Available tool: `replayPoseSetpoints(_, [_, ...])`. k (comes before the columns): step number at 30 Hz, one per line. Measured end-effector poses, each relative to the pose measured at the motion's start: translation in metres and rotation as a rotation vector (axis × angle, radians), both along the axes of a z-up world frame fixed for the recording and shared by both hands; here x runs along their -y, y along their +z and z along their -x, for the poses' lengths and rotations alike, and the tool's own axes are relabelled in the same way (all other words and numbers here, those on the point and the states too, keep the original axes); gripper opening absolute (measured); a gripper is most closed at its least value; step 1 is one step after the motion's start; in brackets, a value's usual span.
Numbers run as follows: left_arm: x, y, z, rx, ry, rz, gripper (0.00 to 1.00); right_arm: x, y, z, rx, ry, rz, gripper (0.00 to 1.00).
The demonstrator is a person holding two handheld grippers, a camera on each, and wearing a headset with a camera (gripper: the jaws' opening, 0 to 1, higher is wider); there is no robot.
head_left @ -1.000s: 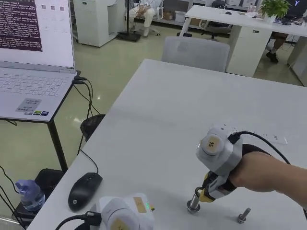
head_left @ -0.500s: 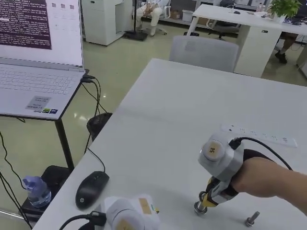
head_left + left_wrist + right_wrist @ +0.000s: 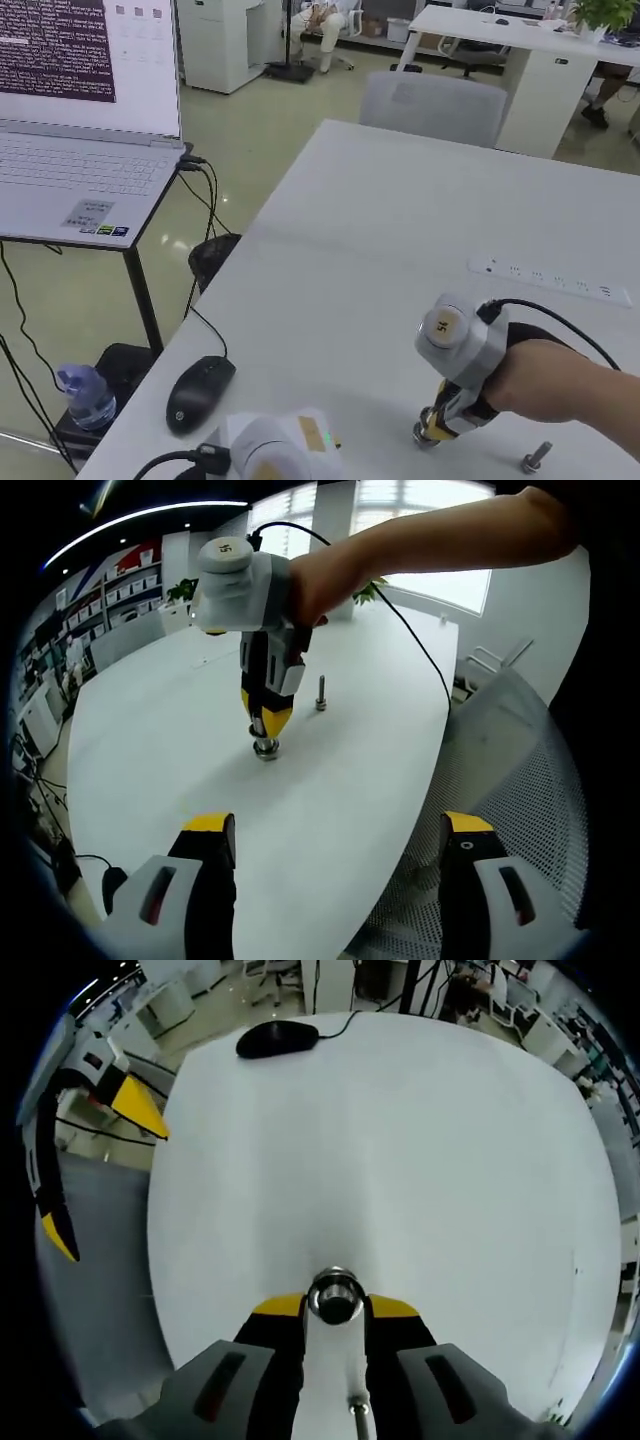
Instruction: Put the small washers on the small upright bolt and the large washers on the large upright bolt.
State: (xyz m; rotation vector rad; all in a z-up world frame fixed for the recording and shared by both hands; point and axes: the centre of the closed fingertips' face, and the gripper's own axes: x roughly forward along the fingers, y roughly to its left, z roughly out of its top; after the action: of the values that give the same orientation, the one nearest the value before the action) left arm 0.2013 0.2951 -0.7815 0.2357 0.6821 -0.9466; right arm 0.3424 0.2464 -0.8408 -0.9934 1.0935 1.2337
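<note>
The right gripper (image 3: 432,432), jaws narrow, pinches what seems a large steel washer (image 3: 336,1298) over the large upright steel bolt (image 3: 265,748) at the table's near right, probably to line hole with shaft. The left gripper (image 3: 337,825) waits wide-jawed.

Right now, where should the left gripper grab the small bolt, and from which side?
Probably the shank of the small bolt, near its top, coming straight down: it stands upright, head on the table, shank free. The right gripper sits at the large bolt beside it, so keep off that side.
</note>
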Motion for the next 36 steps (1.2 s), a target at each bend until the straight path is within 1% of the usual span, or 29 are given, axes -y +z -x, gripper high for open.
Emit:
replayPoseSetpoints(1, [0.0,0.0,0.0,0.001,0.0,0.0,0.84,-0.001,0.0,0.0,0.0,0.008,-0.006,0.23])
replayPoseSetpoints(8, [0.001,-0.001,0.001,-0.002,0.0,-0.003,0.83,0.002,-0.01,0.002,-0.004,-0.002,0.012,0.23])
replayPoseSetpoints(17, [0.001,-0.001,0.003,-0.006,0.003,-0.002,0.82,0.002,-0.017,0.003,-0.004,-0.001,0.025,0.23])
replayPoseSetpoints(24, [0.001,-0.001,0.004,-0.009,0.002,-0.002,0.82,0.002,-0.019,0.003,0.005,-0.003,0.037,0.23])
replayPoseSetpoints(36, [0.002,-0.002,0.006,-0.013,-0.006,-0.003,0.8,0.003,-0.02,0.002,0.008,-0.026,0.026,0.23])
